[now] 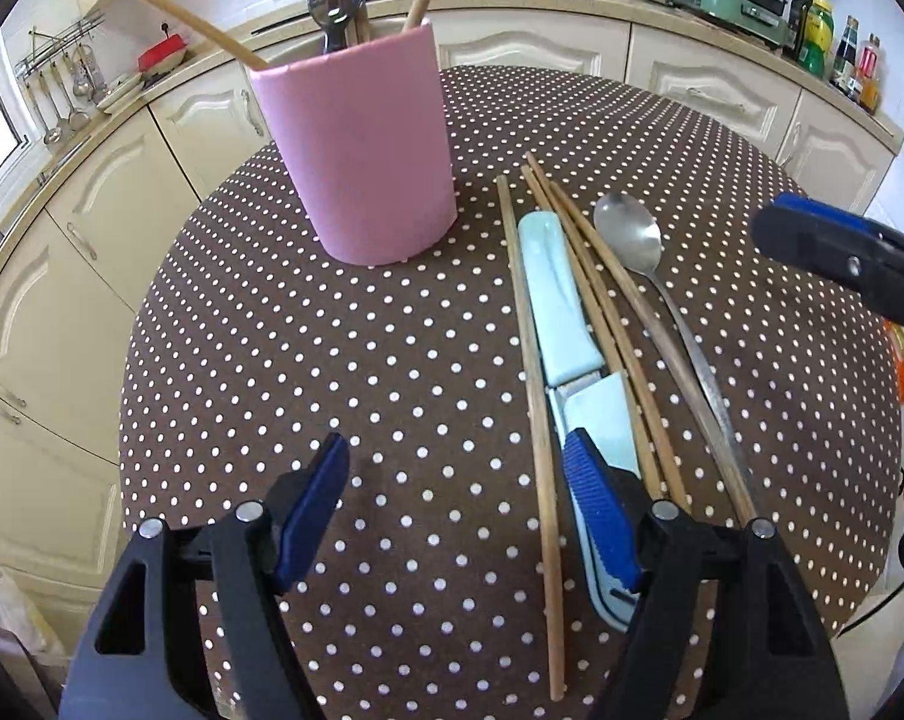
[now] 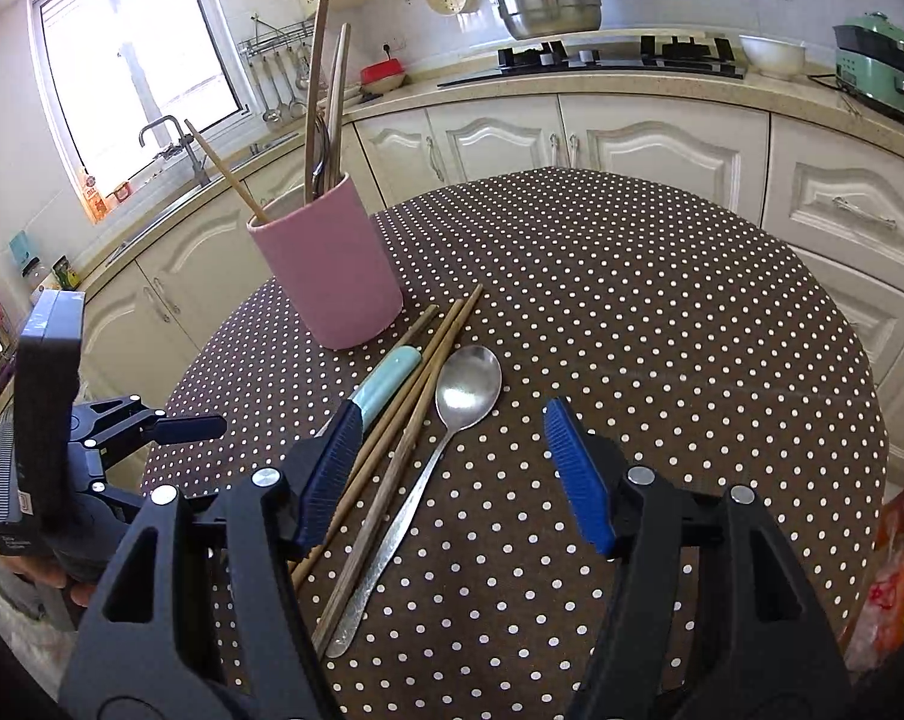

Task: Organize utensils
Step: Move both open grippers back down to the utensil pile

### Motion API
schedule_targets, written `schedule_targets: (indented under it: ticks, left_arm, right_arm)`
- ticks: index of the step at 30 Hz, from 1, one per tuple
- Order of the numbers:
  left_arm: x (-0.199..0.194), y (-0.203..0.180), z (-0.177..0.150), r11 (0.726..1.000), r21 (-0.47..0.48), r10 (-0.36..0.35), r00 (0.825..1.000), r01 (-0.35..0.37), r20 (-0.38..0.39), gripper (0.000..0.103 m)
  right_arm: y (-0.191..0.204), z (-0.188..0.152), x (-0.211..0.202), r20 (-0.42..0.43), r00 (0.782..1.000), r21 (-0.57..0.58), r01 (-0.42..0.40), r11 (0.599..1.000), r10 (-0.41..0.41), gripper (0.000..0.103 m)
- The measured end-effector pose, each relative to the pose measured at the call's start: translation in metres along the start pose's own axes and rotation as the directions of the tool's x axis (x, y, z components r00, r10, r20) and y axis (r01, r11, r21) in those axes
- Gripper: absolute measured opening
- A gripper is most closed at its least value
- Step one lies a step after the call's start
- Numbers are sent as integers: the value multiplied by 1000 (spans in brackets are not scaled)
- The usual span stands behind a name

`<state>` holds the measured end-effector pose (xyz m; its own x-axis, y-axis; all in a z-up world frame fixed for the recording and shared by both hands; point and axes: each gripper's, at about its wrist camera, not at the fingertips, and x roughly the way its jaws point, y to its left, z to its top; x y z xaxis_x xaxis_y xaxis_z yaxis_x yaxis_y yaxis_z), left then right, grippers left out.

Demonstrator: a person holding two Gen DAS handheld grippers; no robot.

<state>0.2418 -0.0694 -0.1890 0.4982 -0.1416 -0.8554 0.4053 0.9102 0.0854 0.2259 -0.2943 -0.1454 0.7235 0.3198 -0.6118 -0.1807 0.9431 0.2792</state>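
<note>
The left gripper [image 1: 457,510] hangs with its jaws apart and nothing between them, its right-hand pad above the pale blue knife [image 1: 562,324]. The right gripper [image 2: 452,474] is likewise spread wide and empty over the metal spoon [image 2: 446,420], whose handle runs back under it. All the loose utensils lie side by side on the dotted tablecloth [image 1: 308,360], just to the right of the pink holder [image 1: 356,150]: one chopstick [image 1: 532,360] nearest the holder, then the knife, then more chopsticks [image 1: 607,312], with the spoon farthest from it. The chopsticks are probably light, stiff and prone to roll, so a pinch near mid-length across the shaft seems safest. The spoon looks thin and slick; its narrow handle may slip unless squeezed squarely. The knife is bulkier and best taken by its handle. The left wrist view alone shows the knife's full length; the right wrist view alone shows the spoon's handle end and the other rig's body to the holder's left.
</note>
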Motion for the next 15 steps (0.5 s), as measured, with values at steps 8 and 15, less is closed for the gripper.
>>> schedule_targets:
  ticks: [8, 15]
  left_arm:
    - [19, -7, 31, 999, -20, 26, 1000, -26, -5, 73]
    - [23, -13, 37, 998, 23, 52, 999, -52, -15, 73]
  right_arm:
    - [-6, -4, 2, -26, 1000, 9, 3, 1000, -3, 63]
    - [-1, -9, 9, -70, 997, -32, 21, 999, -23, 63]
